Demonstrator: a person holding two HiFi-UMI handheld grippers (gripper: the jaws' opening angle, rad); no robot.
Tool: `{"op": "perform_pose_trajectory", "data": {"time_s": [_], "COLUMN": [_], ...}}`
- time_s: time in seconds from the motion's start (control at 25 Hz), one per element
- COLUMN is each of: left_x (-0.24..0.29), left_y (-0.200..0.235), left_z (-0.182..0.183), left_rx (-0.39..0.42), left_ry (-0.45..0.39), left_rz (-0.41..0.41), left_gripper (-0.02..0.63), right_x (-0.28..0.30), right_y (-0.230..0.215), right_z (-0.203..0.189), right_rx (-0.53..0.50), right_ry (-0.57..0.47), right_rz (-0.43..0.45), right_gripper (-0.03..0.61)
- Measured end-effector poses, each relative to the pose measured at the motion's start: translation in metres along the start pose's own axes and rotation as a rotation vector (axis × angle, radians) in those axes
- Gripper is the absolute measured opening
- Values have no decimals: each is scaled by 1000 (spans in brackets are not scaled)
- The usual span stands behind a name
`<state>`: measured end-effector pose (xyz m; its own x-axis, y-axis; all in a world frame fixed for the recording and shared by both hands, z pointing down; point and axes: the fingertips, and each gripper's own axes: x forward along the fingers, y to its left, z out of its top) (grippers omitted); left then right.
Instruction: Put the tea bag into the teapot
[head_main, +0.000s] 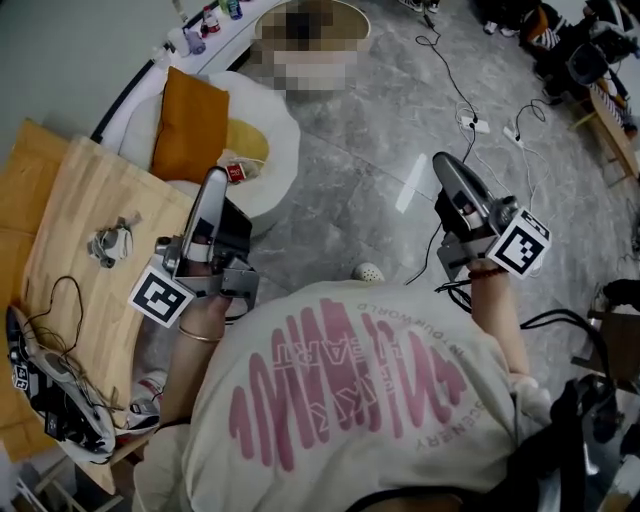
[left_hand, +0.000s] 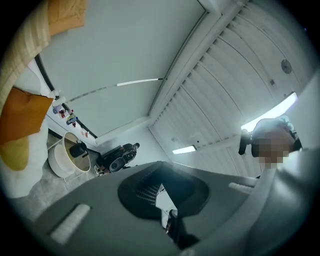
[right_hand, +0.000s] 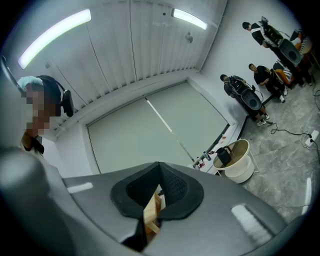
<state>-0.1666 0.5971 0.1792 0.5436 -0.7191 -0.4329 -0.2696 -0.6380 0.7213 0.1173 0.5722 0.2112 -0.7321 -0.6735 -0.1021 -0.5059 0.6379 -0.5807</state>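
**Head view.** There are two grippers, one in each hand. The left gripper (head_main: 217, 180) reaches over the near edge of the white cushion (head_main: 270, 125), its jaws together. One small red-and-white tea bag (head_main: 237, 172) sits just beside its tip, against the cushion (I cannot tell whether it hangs from the jaws or lies there). The right gripper (head_main: 446, 162) is well to the cushion's right, above the floor, and looks closed too. One orange pillow (head_main: 190, 125) lies on the cushion. Left of the cushion, on the yellow cloth (head_main: 90, 190), stands one small pale vessel, seemingly the teapot (head_main: 110, 243). The person's left arm covers part of the cloth.

**Left gripper view.** The pads are pressed together, and a pale sliver in the slit cannot be made out. Beyond the cushion stand one cream tub (left_hand: 70, 156) and one black machine (left_hand: 117, 156).

**Right gripper view.** The pads meet at their tips, with a tan strip in the gap that I cannot identify. The same single tub shows here too.
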Motion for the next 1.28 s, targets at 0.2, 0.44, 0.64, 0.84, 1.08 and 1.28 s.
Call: {"op": "perform_pose_trajectory", "data": {"time_s": [0.2,0.44,0.64,0.84,1.08,1.28], "left_x": [-6,1,25,63,118,157], "left_y": [9,31,53,74,98,120], "left_z": [13,15,15,19,43,44], "left_rx": [4,-21,-35,-33,-16,-14], "left_ry": [-14,-9,-23,-28,-114,-150], "left_rz": [0,16,27,22,32,53], "left_gripper": [14,14,14,14,14,14], "right_x": [9,21,42,69,96,121], "right_y": [1,-17,-40,-80,-127,-165], "right_z": [-10,-9,-6,17,57,87], "right_rx": [13,16,32,36,33,29], "right_ry": [-9,15,42,35,42,55], "right_rz": [-9,-50,-35,-38,-14,16], "right_gripper": [6,6,6,6,6,6]}}
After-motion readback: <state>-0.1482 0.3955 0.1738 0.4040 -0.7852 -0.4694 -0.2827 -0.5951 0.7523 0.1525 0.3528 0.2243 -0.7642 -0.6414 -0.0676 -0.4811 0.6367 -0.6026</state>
